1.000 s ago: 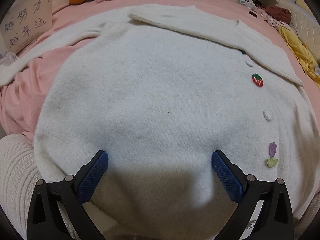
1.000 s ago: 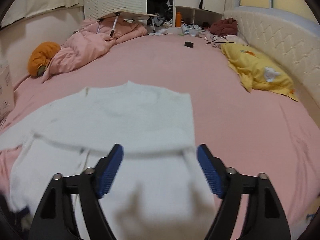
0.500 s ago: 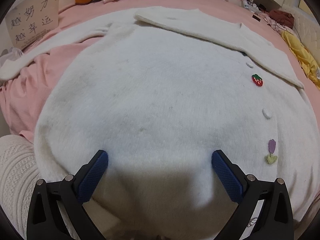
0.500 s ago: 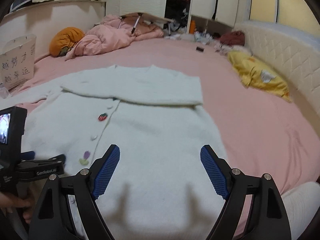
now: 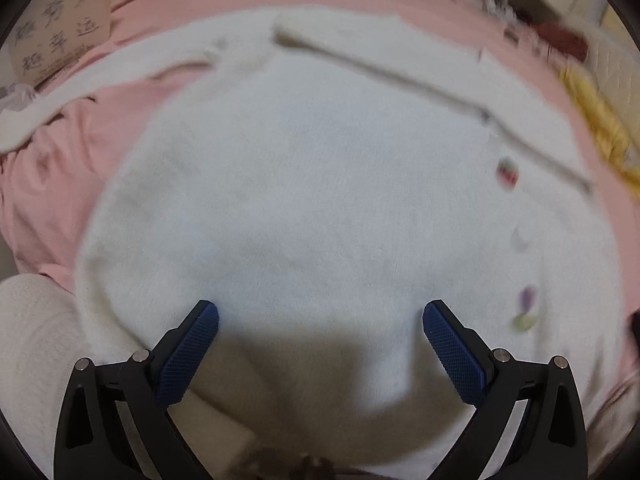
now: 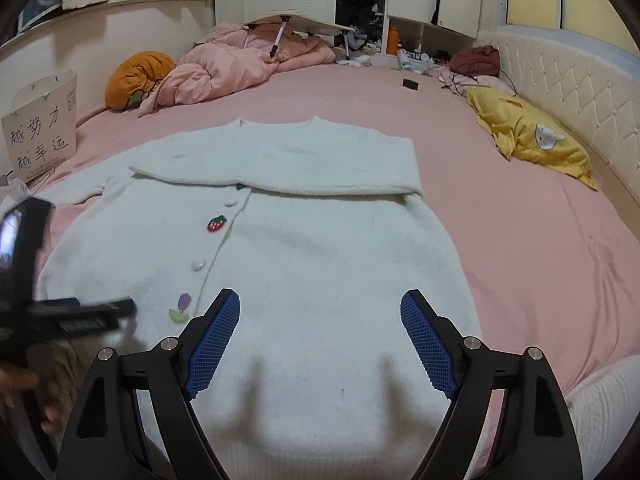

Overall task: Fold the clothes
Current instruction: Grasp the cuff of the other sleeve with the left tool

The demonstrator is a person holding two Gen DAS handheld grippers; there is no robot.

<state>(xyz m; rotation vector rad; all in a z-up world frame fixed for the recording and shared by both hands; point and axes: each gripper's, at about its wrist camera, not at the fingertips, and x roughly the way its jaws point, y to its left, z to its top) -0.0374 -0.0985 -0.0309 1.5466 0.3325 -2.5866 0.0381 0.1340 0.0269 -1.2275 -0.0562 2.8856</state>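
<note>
A fluffy white cardigan (image 6: pixel 312 248) lies face up on the pink bed, with one sleeve (image 6: pixel 280 168) folded across its chest and the other sleeve (image 5: pixel 60 100) stretched out to the left. A strawberry patch (image 6: pixel 217 223) and a tulip patch (image 6: pixel 182 307) sit by its button line. My right gripper (image 6: pixel 320 312) hovers open over the hem's right half, nothing between its blue pads. My left gripper (image 5: pixel 320 316) hovers open over the hem's left half, also empty; that view is blurred. The left tool (image 6: pixel 48 312) shows at the left edge of the right wrist view.
A pink duvet (image 6: pixel 240 68) and an orange cushion (image 6: pixel 136 78) lie at the bed's far side. A yellow pillow (image 6: pixel 528 136) rests by the padded headboard (image 6: pixel 560 80). A paper bag with writing (image 6: pixel 40 136) stands at left. Knees in white knit (image 5: pixel 28 340) flank the hem.
The right gripper swung from the far chest area back over the hem, then held still. The left gripper rose slightly, and its view has blurred. Both stayed open.
</note>
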